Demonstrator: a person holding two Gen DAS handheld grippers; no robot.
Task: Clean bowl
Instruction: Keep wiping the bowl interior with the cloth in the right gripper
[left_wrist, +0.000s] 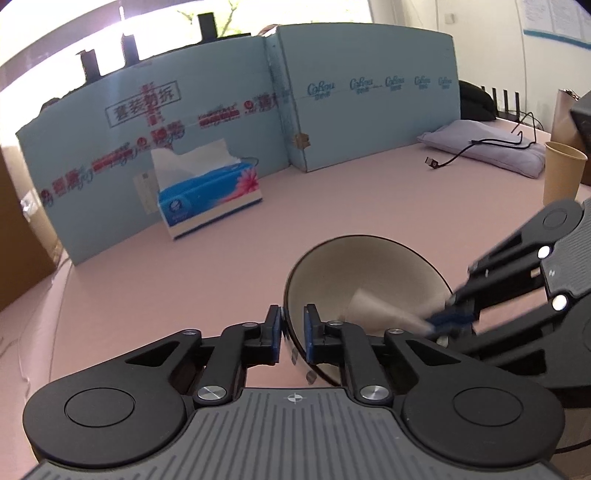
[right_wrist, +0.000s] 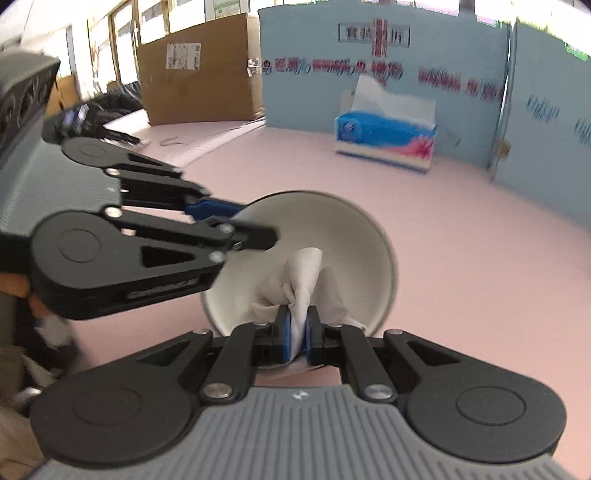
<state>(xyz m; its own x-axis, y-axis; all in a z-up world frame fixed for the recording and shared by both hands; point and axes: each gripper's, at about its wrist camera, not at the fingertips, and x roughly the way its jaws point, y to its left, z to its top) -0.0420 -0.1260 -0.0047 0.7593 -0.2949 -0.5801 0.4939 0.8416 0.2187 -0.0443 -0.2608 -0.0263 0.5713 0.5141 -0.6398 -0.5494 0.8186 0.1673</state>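
A bowl (left_wrist: 354, 273) with a pale inside and a dark outside is held tilted over the pink table (left_wrist: 221, 258). My left gripper (left_wrist: 292, 326) is shut on its near rim, one finger inside and one outside. My right gripper (right_wrist: 298, 328) is shut on a crumpled white tissue (right_wrist: 303, 273) and presses it against the inside of the bowl (right_wrist: 347, 236). In the left wrist view the right gripper (left_wrist: 448, 319) reaches in from the right with the blurred tissue (left_wrist: 380, 306). The left gripper (right_wrist: 255, 225) shows at the bowl's left rim in the right wrist view.
A blue tissue box (left_wrist: 208, 194) stands near the light blue cardboard screen (left_wrist: 332, 110) at the back. A paper cup (left_wrist: 563, 173), a lilac folded cloth (left_wrist: 491, 146) and a black cable (left_wrist: 476, 146) lie at the right. A brown carton (right_wrist: 199, 74) stands far left.
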